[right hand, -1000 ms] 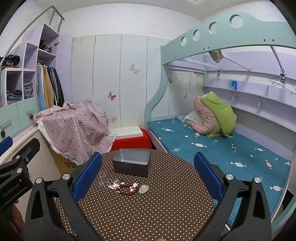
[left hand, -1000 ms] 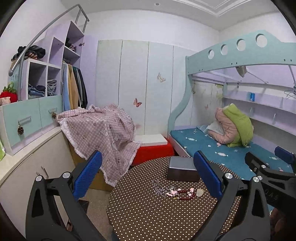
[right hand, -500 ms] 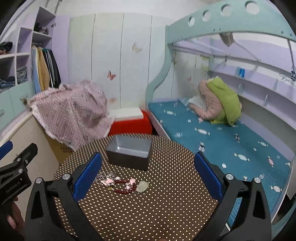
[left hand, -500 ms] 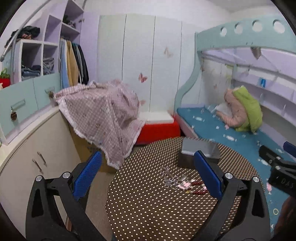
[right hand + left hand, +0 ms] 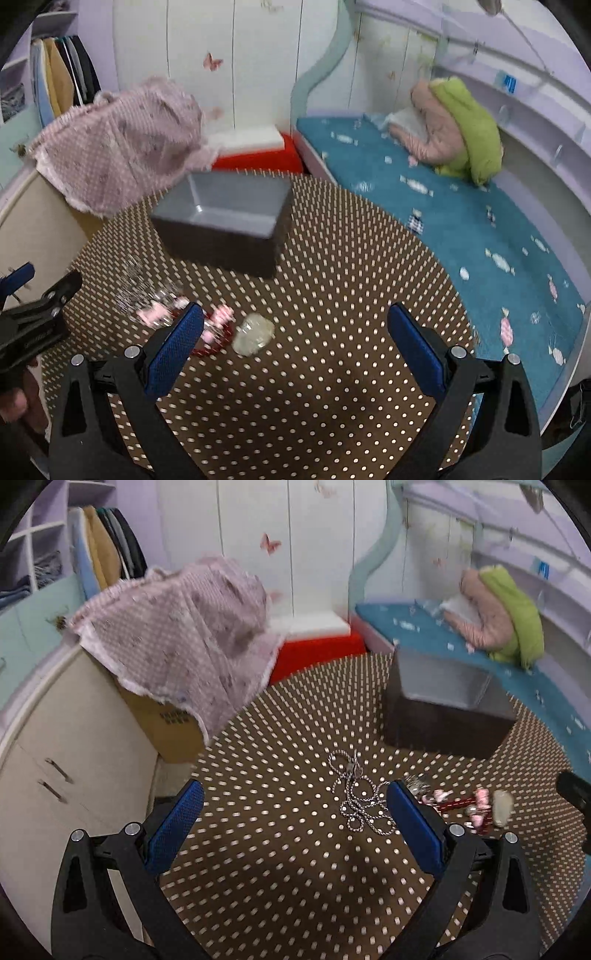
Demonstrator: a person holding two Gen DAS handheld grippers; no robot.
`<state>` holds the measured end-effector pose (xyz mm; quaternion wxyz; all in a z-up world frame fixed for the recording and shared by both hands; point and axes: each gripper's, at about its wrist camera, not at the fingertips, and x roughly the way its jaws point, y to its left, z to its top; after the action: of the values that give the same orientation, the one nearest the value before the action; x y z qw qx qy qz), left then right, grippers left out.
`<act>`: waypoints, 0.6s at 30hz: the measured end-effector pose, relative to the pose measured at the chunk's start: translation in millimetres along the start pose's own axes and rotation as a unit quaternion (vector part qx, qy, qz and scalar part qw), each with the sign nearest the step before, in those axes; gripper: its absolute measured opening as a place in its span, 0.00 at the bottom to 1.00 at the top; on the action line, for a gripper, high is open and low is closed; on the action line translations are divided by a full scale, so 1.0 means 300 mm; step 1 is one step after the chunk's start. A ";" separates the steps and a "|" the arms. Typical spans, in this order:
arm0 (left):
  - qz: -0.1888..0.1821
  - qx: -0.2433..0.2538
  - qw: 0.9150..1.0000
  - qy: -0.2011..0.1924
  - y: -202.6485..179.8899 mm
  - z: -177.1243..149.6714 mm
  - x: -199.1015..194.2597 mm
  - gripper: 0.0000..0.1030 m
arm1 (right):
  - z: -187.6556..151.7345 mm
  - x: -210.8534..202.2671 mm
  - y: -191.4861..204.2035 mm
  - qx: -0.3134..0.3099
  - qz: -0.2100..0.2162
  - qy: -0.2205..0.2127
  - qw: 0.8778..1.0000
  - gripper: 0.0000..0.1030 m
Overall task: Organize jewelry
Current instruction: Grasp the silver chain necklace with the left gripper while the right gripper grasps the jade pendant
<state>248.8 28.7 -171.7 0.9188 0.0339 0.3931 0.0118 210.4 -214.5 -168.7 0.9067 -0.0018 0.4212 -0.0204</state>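
Two grippers hang above a round brown tabletop (image 5: 280,849) dotted with white, and both have their blue-padded fingers spread wide with nothing between them. The left gripper (image 5: 295,827) looks down on a silver-and-black braided chain (image 5: 360,801) that lies in loose loops on the tabletop, just inside its right finger (image 5: 413,827). To the right of that finger, partly hidden by it, lie a red bead bracelet (image 5: 458,805) with pink charms and a pale oval stone (image 5: 502,806), close together. A dark grey open box (image 5: 443,705) stands on the tabletop beyond the jewelry, apart from it, and looks empty inside.

The right gripper (image 5: 295,347) sees the same pieces from the other side: the pale stone (image 5: 255,334) lies just right of its left finger (image 5: 177,347), touching or nearly touching the red bracelet (image 5: 210,339), which the finger partly covers. The chain (image 5: 140,291) is a blurred silver smear further left. The box (image 5: 229,218) sits at the far side of the tabletop, tilted in this view by the lens. The left gripper's black frame (image 5: 37,325) enters at the left edge.

Behind the tabletop are a pink checked cloth (image 5: 184,627) draped over a cardboard carton, a red-and-white chest (image 5: 258,147), and a bed with a teal sheet (image 5: 443,221) carrying a green and pink bundle (image 5: 458,125).
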 end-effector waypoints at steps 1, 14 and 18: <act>0.000 0.003 1.000 0.011 -0.012 -0.004 0.041 0.95 | 0.000 0.018 -0.002 0.000 0.001 0.008 1.000 0.93; -0.033 0.017 0.998 0.054 -0.076 0.001 0.295 0.82 | -0.040 0.173 -0.018 -0.010 0.060 0.070 0.996 0.93; -0.060 0.022 0.997 0.047 -0.076 0.003 0.289 0.45 | -0.041 0.213 0.006 -0.014 0.068 0.078 0.995 0.81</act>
<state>309.1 10.0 -235.3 0.8972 0.0293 0.4378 -0.0505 242.2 -215.1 -225.5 0.8703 0.0160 0.4900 0.0467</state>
